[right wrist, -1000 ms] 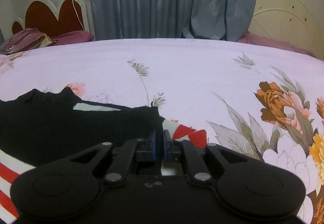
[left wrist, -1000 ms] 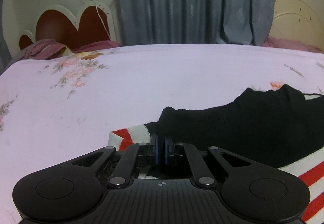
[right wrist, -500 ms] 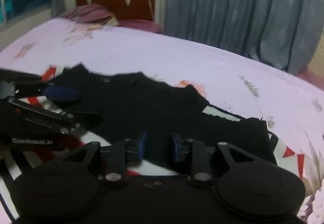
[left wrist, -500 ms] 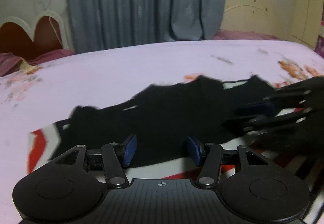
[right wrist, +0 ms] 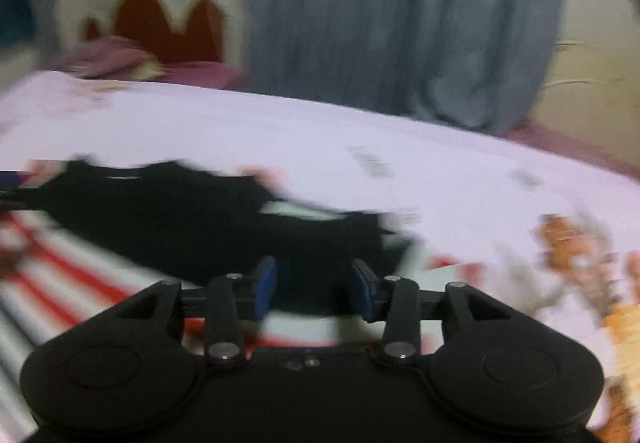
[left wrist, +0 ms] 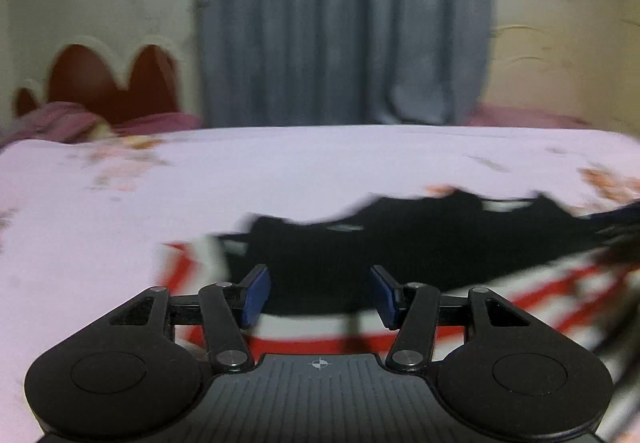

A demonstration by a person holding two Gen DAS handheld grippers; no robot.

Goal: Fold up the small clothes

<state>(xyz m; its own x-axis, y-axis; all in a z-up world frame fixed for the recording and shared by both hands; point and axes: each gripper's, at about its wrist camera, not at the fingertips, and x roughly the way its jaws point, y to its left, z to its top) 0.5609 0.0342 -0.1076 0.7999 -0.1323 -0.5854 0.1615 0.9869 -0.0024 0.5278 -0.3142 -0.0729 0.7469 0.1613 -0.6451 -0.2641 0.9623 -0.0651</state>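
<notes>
While the garment lies flat on the bed, mid-frame right in the left wrist view, the left claw hangs released above it. Right wrist view: right claw likewise released, garment at centre left, presumably laid down for the next fold.

The shirt lies on the bed in front of my left gripper, and the curtain hangs behind the bed.
</notes>
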